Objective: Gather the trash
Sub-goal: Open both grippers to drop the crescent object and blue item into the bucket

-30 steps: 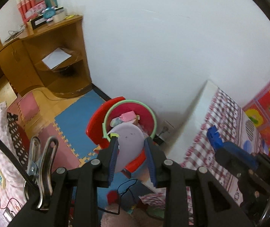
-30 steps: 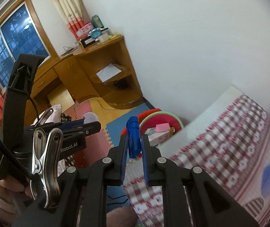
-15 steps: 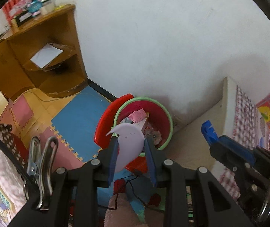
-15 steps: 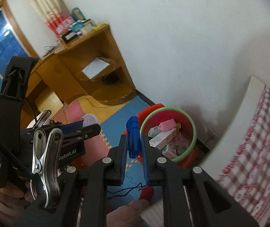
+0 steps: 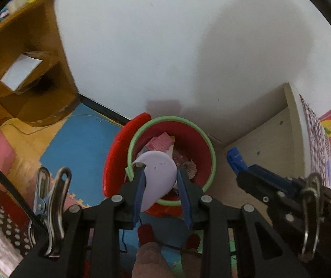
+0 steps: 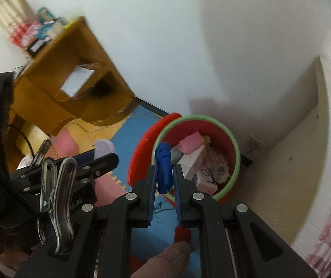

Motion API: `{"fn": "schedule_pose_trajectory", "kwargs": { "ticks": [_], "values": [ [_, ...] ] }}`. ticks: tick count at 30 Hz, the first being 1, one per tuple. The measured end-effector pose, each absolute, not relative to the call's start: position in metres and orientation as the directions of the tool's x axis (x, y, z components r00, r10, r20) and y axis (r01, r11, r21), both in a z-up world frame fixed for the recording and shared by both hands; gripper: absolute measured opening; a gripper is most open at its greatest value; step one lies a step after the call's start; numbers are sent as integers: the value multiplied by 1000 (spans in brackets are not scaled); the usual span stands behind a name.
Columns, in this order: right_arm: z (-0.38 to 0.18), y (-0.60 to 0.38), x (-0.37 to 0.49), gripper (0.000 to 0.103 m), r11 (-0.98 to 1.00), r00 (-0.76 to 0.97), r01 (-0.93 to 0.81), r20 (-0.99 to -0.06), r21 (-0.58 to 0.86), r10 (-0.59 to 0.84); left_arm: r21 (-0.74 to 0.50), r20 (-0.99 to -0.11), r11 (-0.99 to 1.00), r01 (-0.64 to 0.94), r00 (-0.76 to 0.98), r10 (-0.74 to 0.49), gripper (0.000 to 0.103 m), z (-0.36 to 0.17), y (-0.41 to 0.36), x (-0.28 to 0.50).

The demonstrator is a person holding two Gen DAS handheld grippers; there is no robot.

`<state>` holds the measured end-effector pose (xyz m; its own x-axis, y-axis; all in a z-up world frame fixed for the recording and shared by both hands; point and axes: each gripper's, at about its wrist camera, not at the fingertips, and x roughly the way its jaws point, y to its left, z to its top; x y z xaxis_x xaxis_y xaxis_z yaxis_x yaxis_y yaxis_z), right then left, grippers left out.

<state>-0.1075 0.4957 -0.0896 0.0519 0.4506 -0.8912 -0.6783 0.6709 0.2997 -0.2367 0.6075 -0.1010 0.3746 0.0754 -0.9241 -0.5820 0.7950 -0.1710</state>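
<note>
the pale lilac piece [image 5: 158,173] sits clamped in my left gripper [image 5: 159,173], held by its edges between the blue pads, and in the left wrist view it hangs right over the near rim of the red bin [image 5: 202,143] at the centre of the frame. the blue plastic piece [image 6: 164,169] is pinched upright in my right gripper [image 6: 164,173], jaws narrow on it, and it sits over the bin's left rim in the lower centre of the right wrist view. the bin already holds boxes and a pink packet [image 6: 192,142], so i judge the step is the drop. to do it well i'd carry both pieces further past the green rim ring [image 5: 211,153] toward the middle before letting go, since the lilac piece is broad and light and could tip out over the edge. the red lid [image 6: 144,146] leans at the bin's left, the bed frame [image 5: 269,134] stands close on the right, and the wooden desk [image 5: 21,53] fills the upper left.
</note>
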Motion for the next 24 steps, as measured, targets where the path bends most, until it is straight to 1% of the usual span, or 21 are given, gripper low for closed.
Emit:
{"fn": "schedule_pose_trajectory", "kwargs": {
  "ticks": [11,19,24],
  "values": [
    [-156,518,-70,15,791,47,-568,-950,229,309,-262,-924,823,-503,378,-63,30,-169,640,-192],
    [-196,524,-54,15,826,4,-523,-968,210,249,-258,-941,825,-502,326,-96,30,-220,649,-166],
    [-209,527,-46,15,837,-10,-505,-971,210,237,-258,-944,833,-490,313,-108,30,-237,645,-154]
  ]
}}
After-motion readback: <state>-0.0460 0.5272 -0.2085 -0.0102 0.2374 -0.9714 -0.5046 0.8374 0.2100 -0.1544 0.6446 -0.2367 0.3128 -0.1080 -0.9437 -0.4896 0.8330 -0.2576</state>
